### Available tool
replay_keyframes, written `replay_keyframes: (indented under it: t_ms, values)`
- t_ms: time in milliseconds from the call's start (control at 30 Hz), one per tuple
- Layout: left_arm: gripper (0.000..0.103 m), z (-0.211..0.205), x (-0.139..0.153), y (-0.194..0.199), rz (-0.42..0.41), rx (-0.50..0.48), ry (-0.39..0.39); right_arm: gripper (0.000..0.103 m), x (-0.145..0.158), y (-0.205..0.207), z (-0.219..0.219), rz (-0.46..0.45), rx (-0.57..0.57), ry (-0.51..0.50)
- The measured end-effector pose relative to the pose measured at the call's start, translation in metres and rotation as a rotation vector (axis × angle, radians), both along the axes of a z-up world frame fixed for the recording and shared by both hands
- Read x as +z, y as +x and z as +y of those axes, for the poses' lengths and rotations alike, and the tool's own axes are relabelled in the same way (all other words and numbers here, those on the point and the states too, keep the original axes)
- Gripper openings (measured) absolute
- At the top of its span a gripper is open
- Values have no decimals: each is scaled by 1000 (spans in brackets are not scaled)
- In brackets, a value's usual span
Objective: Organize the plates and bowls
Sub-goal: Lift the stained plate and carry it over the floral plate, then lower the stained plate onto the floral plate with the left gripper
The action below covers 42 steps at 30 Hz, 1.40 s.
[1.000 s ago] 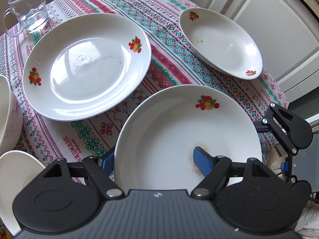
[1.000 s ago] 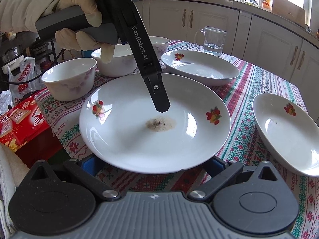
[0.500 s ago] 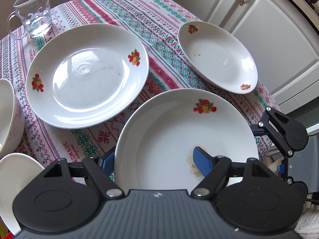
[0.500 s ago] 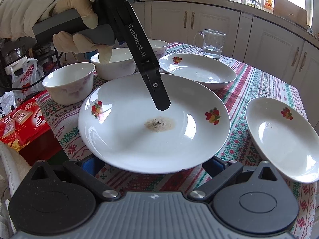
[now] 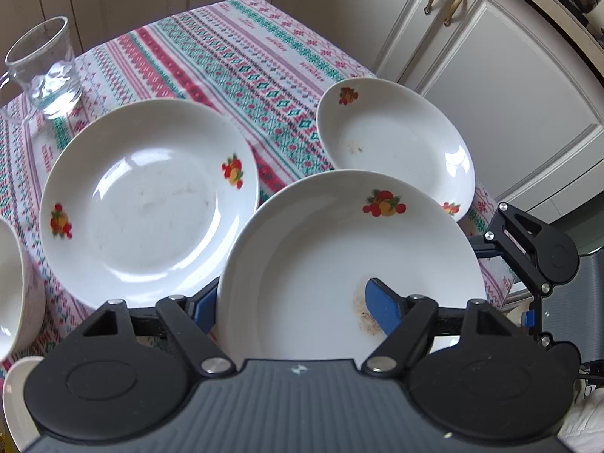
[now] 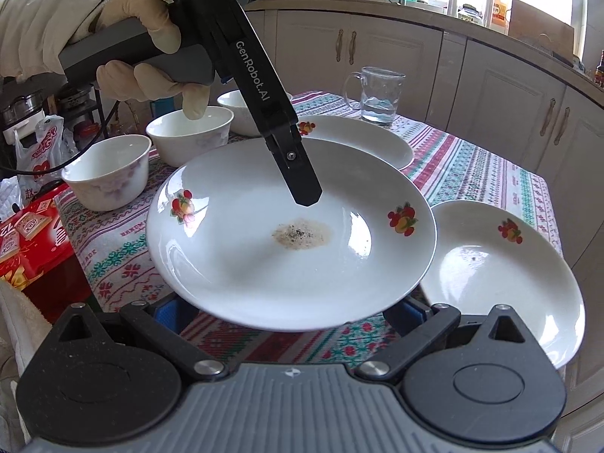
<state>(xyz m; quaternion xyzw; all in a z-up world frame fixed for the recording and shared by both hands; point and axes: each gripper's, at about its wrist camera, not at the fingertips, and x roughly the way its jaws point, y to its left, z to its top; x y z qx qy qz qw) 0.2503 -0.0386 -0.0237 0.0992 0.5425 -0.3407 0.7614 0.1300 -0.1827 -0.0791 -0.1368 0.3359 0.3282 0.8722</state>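
A white plate with fruit prints and a brown stain [image 5: 324,256] [image 6: 264,249] is held off the table by my left gripper [image 5: 298,302], shut on its rim with one blue pad on top and one beneath. In the right wrist view the left gripper's finger [image 6: 298,177] lies over the plate. My right gripper [image 6: 290,313] is open, its blue pads below the plate's near edge, apart from it. A second large plate [image 5: 147,204] [image 6: 358,139] and a smaller deep plate [image 5: 396,143] [image 6: 498,271] lie on the patterned tablecloth [image 5: 234,60].
Three white bowls [image 6: 105,170] [image 6: 192,136] [image 6: 238,109] stand at the table's left side. A glass mug [image 5: 45,68] [image 6: 377,94] with water stands at the far corner. Red boxes [image 6: 26,241] sit beside the table. Cream cabinets [image 5: 509,87] stand close behind.
The left gripper has lifted the stained plate higher and carried it toward the two plates on the table. The right gripper stays open beneath the plate's near edge.
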Motion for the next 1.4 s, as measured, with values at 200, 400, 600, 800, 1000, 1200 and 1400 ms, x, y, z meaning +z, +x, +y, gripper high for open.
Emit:
replay_keyframes:
  t_ms: [200, 400, 600, 800, 1000, 1200, 1400]
  values:
    - [78, -18, 4, 12, -9, -30, -5, 103, 6, 7, -16, -14, -28, -4]
    - [78, -41, 6, 25, -12, -68, -5, 103, 10, 16, -34, -20, -60, -7]
    - [78, -69, 3, 37, -9, -116, -3, 103, 12, 21, -54, -29, -107, -10]
    - [78, -99, -2, 48, -6, -174, -4, 103, 14, 24, -74, -29, -167, -6]
    - [78, -122, -3, 54, -19, -221, -13, 103, 15, 25, -94, -30, -223, 6]
    - [78, -138, -10, 57, -13, -249, 6, 103, 9, 30, -100, -15, -257, 3]
    - [78, -149, -18, 60, -5, -260, 10, 103, 6, 30, -108, -12, -277, 6]
